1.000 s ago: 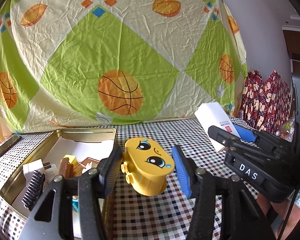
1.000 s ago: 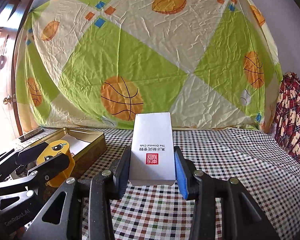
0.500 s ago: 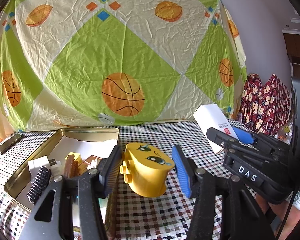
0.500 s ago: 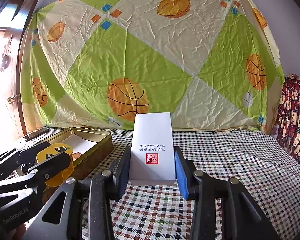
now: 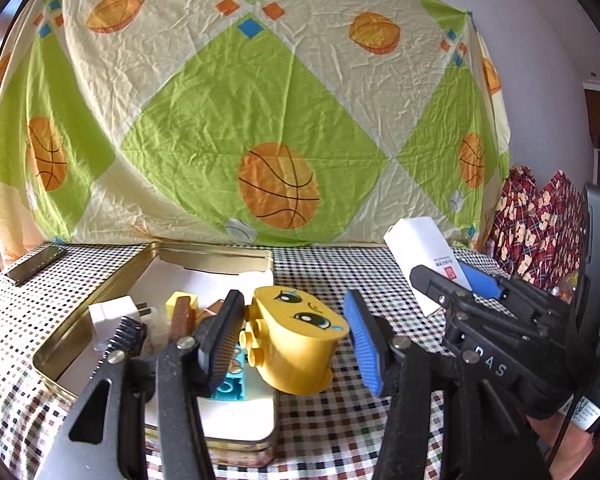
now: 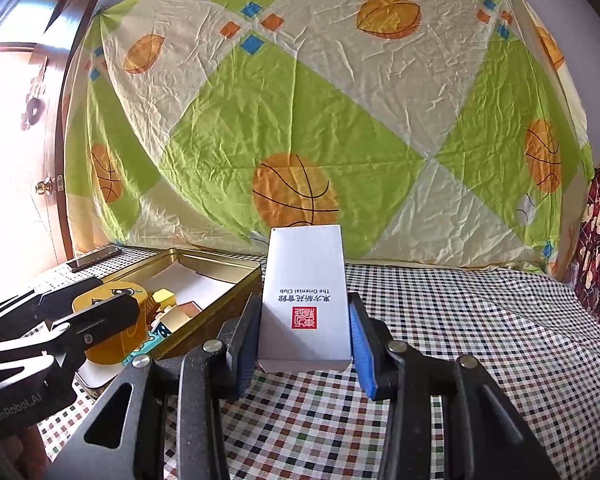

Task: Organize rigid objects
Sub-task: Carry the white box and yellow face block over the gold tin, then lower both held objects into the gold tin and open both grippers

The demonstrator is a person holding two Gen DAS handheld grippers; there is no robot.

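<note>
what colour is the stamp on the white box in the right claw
Red, a square seal printed on the white box, below the upside-down lettering. It shows best in the right wrist view.

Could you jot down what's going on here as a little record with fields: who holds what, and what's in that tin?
Left gripper: shut on the yellow toy, a block with a cartoon face, at the tin's near right corner
Right gripper: shut on the white box, upright, red stamp on it
Tin: gold, open, on the checked tablecloth
In tin: white plug, black comb, teal block, other small pieces
Beside tin: phone, far left
</note>
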